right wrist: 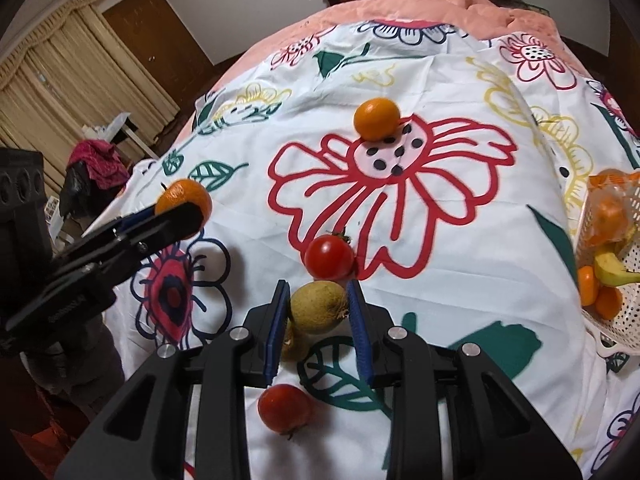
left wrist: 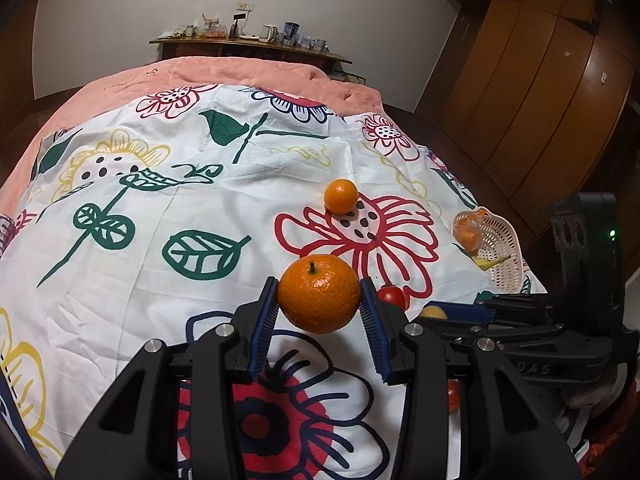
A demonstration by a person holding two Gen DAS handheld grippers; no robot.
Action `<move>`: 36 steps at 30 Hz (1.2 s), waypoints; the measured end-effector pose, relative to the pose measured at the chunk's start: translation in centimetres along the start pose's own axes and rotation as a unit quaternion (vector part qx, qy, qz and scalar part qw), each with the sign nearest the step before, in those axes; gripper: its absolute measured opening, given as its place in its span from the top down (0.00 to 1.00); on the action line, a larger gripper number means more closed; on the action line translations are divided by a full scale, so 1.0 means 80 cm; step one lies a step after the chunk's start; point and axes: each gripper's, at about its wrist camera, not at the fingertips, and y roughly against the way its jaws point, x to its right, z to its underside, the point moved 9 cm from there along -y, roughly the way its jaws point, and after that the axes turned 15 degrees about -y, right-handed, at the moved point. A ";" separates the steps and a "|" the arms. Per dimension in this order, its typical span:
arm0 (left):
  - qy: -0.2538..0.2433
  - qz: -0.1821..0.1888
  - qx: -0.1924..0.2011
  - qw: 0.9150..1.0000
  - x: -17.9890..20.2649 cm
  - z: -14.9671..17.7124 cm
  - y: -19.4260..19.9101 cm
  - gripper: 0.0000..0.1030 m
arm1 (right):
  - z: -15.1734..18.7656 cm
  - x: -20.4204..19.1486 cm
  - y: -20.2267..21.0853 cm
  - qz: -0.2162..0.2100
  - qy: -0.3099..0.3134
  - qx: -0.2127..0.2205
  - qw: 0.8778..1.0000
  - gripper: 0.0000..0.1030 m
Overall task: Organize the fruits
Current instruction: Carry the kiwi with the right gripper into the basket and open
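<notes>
My left gripper point(left wrist: 319, 296) is shut on a stemmed orange point(left wrist: 319, 294) and holds it above the flowered cloth; from the right wrist it shows at the left point(right wrist: 184, 198). My right gripper point(right wrist: 317, 292) is shut on a brownish-green round fruit point(right wrist: 318, 306), with a pad against each side. A second such fruit point(right wrist: 290, 344) lies partly hidden under the left finger. A loose orange point(right wrist: 377, 119) sits on the red flower print. One tomato point(right wrist: 329, 258) lies just past the right fingertips and another point(right wrist: 285, 408) lies below them.
A white mesh basket point(right wrist: 628, 320) at the cloth's right edge holds oranges and a banana; in the left wrist view the basket point(left wrist: 504, 240) is at the far right. The cloth covers a bed with a pink quilt point(left wrist: 224, 72). Wooden wardrobes stand on the right.
</notes>
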 end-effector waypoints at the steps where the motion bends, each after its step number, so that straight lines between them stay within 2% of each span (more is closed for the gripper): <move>1: -0.001 0.000 0.000 1.000 0.001 -0.001 0.000 0.59 | -0.002 0.001 0.004 -0.002 -0.002 0.003 1.000 0.71; 14: -0.019 0.009 -0.002 1.000 0.026 -0.012 -0.003 0.59 | -0.032 0.054 0.055 -0.001 -0.052 0.057 0.997 0.71; 23: -0.035 0.016 -0.004 0.999 0.047 -0.022 -0.008 0.59 | -0.053 0.152 0.112 0.033 -0.120 0.112 0.986 0.71; 29: -0.046 0.020 -0.008 0.999 0.063 -0.028 -0.014 0.59 | -0.059 0.227 0.147 0.056 -0.172 0.144 0.973 0.71; 36: -0.061 0.026 -0.012 0.998 0.084 -0.034 -0.018 0.59 | -0.055 0.291 0.153 0.076 -0.217 0.154 0.961 0.71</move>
